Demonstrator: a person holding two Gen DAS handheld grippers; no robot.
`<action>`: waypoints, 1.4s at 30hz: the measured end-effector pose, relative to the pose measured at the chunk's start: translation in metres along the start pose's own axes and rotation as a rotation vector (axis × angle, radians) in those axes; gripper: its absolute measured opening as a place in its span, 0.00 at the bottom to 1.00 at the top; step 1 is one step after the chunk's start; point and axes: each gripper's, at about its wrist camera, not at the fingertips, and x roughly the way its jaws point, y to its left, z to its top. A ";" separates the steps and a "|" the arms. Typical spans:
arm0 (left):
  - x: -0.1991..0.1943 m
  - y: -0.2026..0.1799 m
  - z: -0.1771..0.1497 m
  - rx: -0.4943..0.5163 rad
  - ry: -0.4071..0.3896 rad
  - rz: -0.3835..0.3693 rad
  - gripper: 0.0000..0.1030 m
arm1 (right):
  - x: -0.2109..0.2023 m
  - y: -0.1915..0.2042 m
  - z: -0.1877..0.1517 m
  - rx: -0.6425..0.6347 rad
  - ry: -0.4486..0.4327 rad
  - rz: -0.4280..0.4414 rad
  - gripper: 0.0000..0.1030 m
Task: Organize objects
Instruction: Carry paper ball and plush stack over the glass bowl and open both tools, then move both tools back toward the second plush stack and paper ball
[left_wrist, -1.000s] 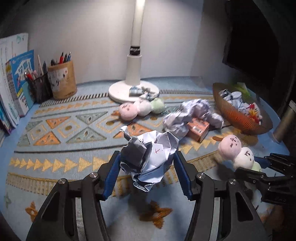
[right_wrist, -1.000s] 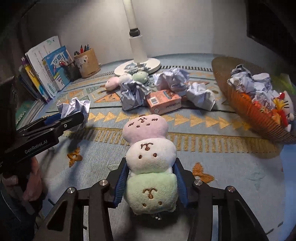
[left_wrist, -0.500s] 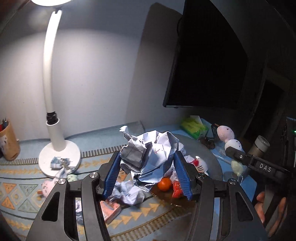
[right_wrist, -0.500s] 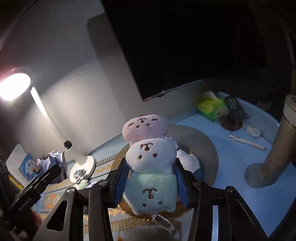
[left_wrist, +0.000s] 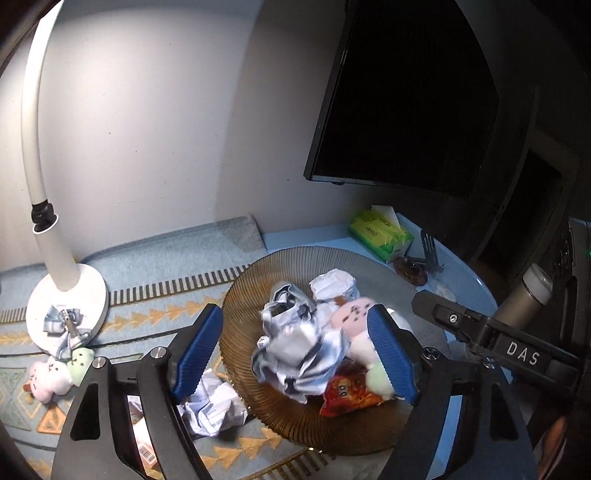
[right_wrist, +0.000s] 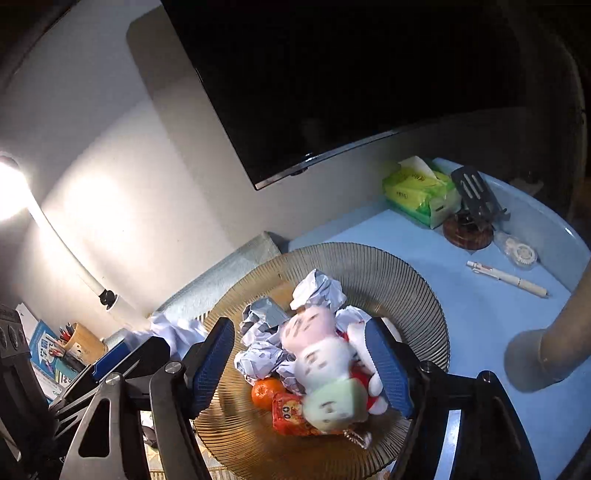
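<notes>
Between the blue pads of the left gripper (left_wrist: 295, 354) the crumpled paper ball (left_wrist: 295, 347) is no longer pinched: the jaws are opening, both pads stand clear of it, and it shows blurred, dropping onto the heap in the ribbed amber bowl (left_wrist: 243, 295) below. A second ago that same ball was clamped between these pads over the patterned mat, and half a second ago it was carried, clenched, above the bowl; now it is let go. The right gripper (right_wrist: 301, 363) tells the same story: its jaws are opening, and the three-part plush toy (right_wrist: 321, 358), pink, white and green, which was squeezed tight a moment back, lies blurred and loose between the pads, tipping down among paper wads, an orange (right_wrist: 265, 392) and a red snack packet (right_wrist: 288, 413) in the bowl.

Both carried things have thus been delivered to the bowl, which appears to serve as the collecting place, so this pair of transfers looks finished. Farther left, on the mat, more remains: another paper ball (left_wrist: 212, 406) just beside the bowl's near-left rim, a second plush (left_wrist: 59, 373) near the lamp base (left_wrist: 68, 306), and a bow clip (left_wrist: 66, 328) on that base. Far right of the bowl, a green tissue pack (right_wrist: 421, 195) sits well apart.
</notes>
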 end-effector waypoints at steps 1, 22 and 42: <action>-0.003 0.002 -0.003 0.009 0.006 0.003 0.77 | 0.000 -0.003 -0.002 0.003 0.003 0.000 0.70; -0.194 0.186 -0.089 -0.316 -0.096 0.448 0.81 | -0.013 0.108 -0.099 -0.200 0.146 0.251 0.70; -0.151 0.236 -0.170 -0.342 0.035 0.477 0.81 | 0.049 0.173 -0.197 -0.471 0.185 0.154 0.73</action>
